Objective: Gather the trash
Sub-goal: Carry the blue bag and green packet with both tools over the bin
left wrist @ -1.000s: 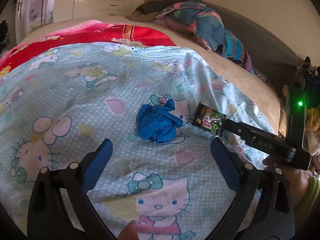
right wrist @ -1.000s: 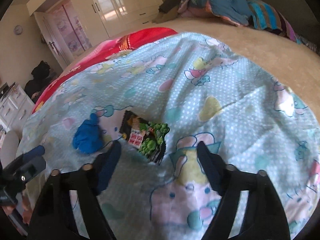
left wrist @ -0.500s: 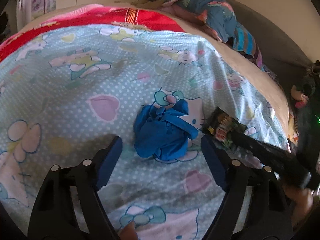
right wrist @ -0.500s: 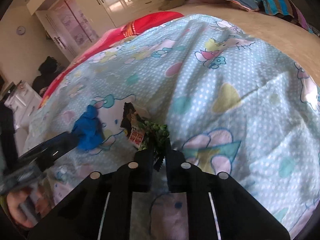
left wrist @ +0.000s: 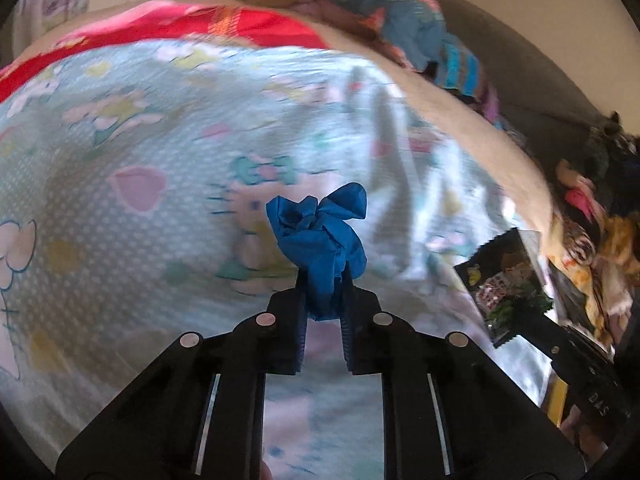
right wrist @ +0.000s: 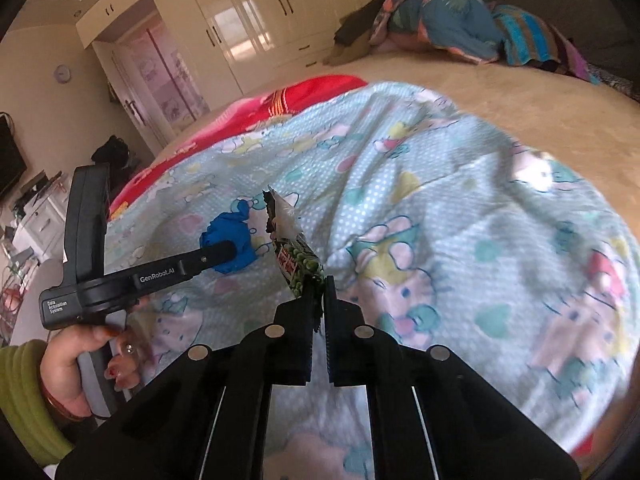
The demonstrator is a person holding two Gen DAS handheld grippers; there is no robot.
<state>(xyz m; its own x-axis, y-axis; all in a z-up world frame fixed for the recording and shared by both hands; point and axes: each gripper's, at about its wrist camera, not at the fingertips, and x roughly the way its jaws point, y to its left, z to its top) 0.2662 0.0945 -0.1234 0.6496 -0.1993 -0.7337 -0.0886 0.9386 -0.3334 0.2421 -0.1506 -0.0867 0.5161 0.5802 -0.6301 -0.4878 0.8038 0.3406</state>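
Note:
A crumpled blue glove wad (left wrist: 320, 228) sticks up from my left gripper (left wrist: 324, 276), whose jaws are closing with the pads pressed on its lower part. It hangs just over the Hello Kitty bed cover (left wrist: 140, 240). My right gripper (right wrist: 319, 284) is shut on the lower edge of a black and green snack wrapper (right wrist: 294, 252), which stands upright above the cover. From the right wrist view the left gripper (right wrist: 226, 250) reaches in from the left with the blue wad (right wrist: 228, 232) at its tip. The wrapper (left wrist: 508, 284) also shows at the right of the left wrist view.
A person's hand (right wrist: 76, 364) in a green sleeve holds the left gripper's handle. A red blanket (right wrist: 280, 100) and a heap of coloured bedding (right wrist: 440, 28) lie at the far end of the bed. Glossy wardrobes (right wrist: 260, 20) stand behind. Clutter (left wrist: 592, 220) sits beside the bed's right edge.
The left gripper moved up to the blue wad and its wide jaws closed on it. The right gripper shut on the wrapper and lifted it up off the cover.

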